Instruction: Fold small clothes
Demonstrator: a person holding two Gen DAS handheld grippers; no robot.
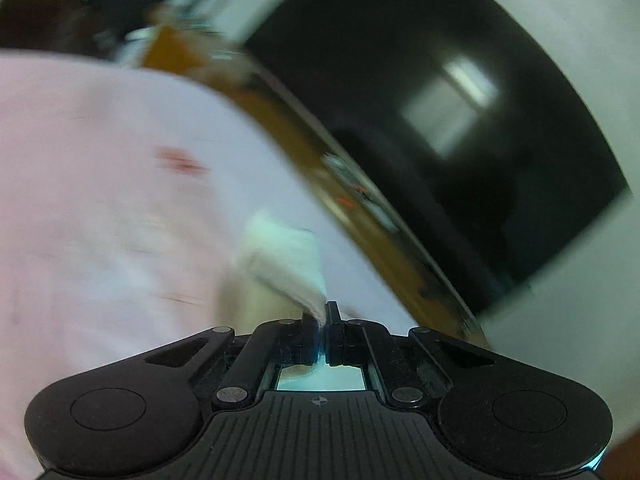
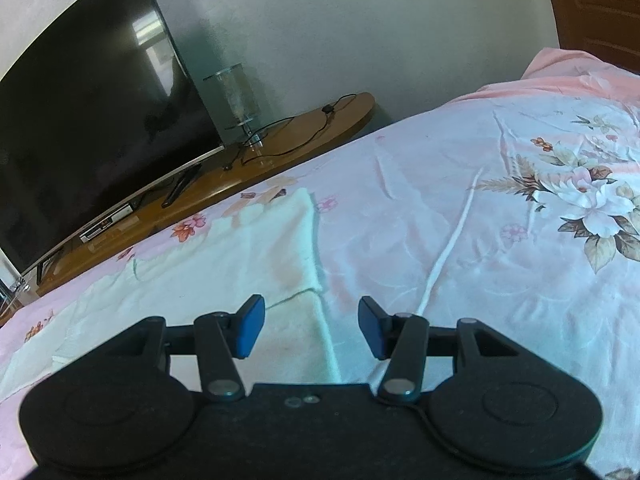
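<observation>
Pale mint-white cloth garment [image 2: 224, 264], corner pinched in your left gripper [image 1: 323, 320]; right gripper [image 2: 311, 328] hovers agape, empty. Carry the corner across low, flat.

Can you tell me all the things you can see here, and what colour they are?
white cloth: one, pale white, spread flat on the bed; a corner is pinched up
bedspread: one, pink with flowers, covers the bed
television: one, black, switched off, stands on the shelf
shelf: one, brown wood, beside the bed along the wall
glass lamp: one, clear, on the shelf next to the television
cable: one, black, lying on the shelf
wall: grey-white, behind the shelf
left gripper: one, black, shut on the cloth corner
right gripper: one, black with blue pads, open above the cloth
</observation>
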